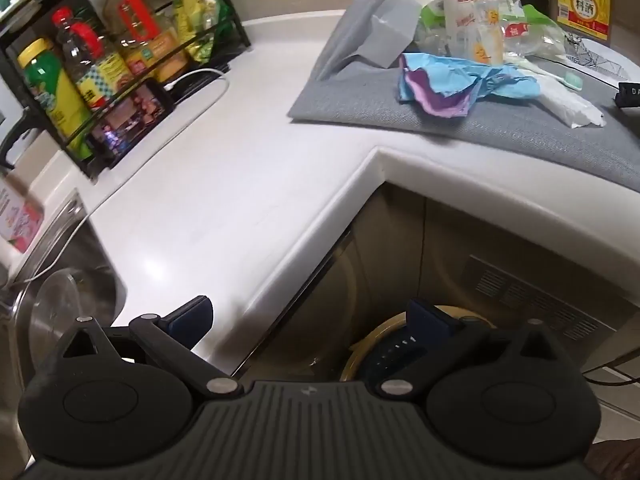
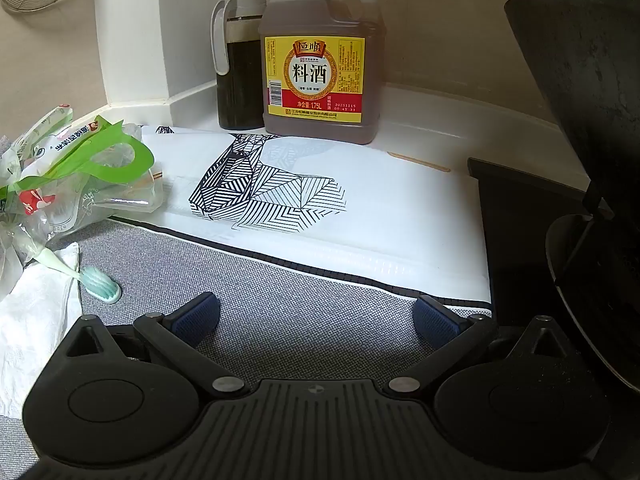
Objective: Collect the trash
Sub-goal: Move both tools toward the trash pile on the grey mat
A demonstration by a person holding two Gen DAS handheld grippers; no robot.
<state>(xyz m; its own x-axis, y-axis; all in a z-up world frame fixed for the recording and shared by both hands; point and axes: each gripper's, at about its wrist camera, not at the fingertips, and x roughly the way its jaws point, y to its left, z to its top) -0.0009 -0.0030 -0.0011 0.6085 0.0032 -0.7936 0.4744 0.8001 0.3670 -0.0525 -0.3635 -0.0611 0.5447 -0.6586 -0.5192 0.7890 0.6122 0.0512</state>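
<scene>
white counter (image 1: pixel 224 184) runs in an l around the corner, its far left end cut off by the frame. grey mat (image 1: pixel 460 116) lies on the right stretch, rear edge folded up; trash sits heaped on it toward the back. sink (image 1: pixel 76 280) at lower left, only partly in view, a clear round lid inside. black rack (image 1: pixel 120 60) of bottles on the far left; the lit phone (image 1: pixel 132 120) leaning against it is too blurred to read. below the counter edge, a round yellow-rimmed bin (image 1: pixel 368 344), mostly hidden behind my left gripper (image 1: pixel 308 316). those jaws stand spread to the full, empty, over the counter edge.

right wrist view: big brown cooking-wine jug (image 2: pixel 320 60) and a dark-filled dispenser (image 2: pixel 238 60) against the wall; black wok (image 2: pixel 592 120) cut off at right. my right gripper (image 2: pixel 316 318) is wide apart, empty, low over the mat.

trash, smaller: clear bags with green handle (image 2: pixel 92 160), drink pouch (image 1: pixel 476 12), blue-purple crumpled paper (image 1: pixel 448 86), white tissue (image 2: pixel 32 320), pale green toothbrush (image 2: pixel 100 282) lying partly on the tissue. the pile's inner contents are hard to make out.
</scene>
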